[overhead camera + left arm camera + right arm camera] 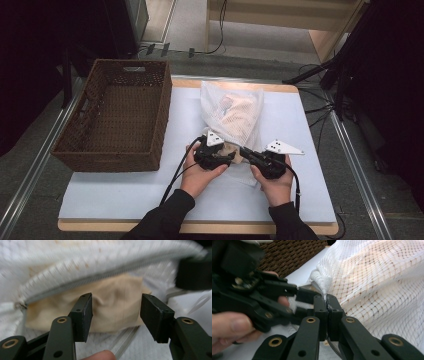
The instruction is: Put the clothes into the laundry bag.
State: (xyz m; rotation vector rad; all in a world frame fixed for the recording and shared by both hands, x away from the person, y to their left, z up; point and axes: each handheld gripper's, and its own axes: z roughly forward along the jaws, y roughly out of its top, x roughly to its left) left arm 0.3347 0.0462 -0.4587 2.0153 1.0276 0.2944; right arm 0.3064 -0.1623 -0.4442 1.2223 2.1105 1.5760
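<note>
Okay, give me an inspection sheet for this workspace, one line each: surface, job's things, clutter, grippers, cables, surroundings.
Surface: pale board on the table, bare at front.
Job's things: white mesh bag, zip open, beige cloth showing inside; wicker basket at left, nothing seen in it.
Clutter: nothing seen.
Grippers: left gripper open at the cloth; right gripper shut on the bag's edge.
Cables: one trailing from each gripper; more on the floor beyond.
Surroundings: metal rails either side, wooden furniture behind.
</note>
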